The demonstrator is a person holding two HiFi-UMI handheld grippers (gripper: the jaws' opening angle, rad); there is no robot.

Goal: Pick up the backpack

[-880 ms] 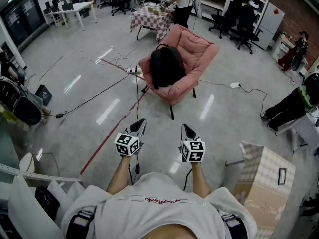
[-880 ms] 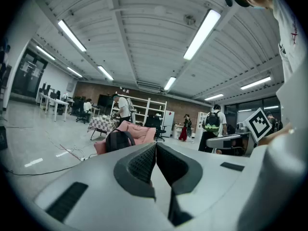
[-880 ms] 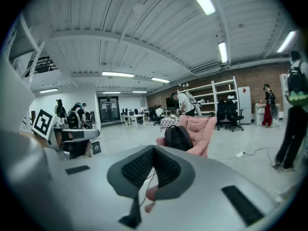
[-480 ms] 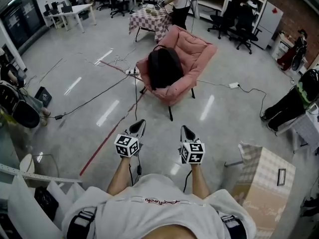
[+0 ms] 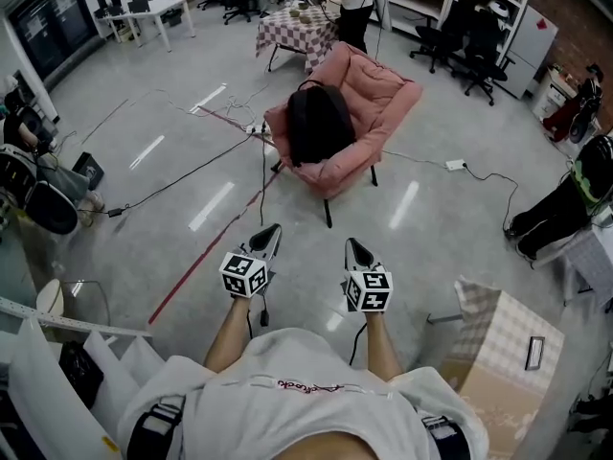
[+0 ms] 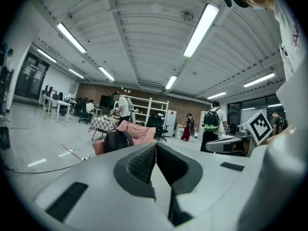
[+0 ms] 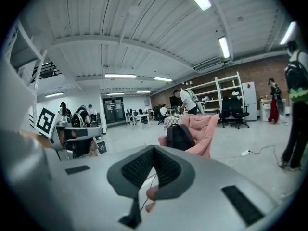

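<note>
backpack: upright on pink chair, well ahead, centred | left fingers: pressed together, empty | right fingers: likewise, equally far

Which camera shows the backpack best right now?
Head view: the backpack lies whole and unobstructed on the pink armchair. Both gripper views show it small and distant; in the left one, the left gripper hides its bottom.

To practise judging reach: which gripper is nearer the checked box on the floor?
Right. The right gripper is left of the checked box in the head view; the left gripper lies farther left, beyond it.
</note>
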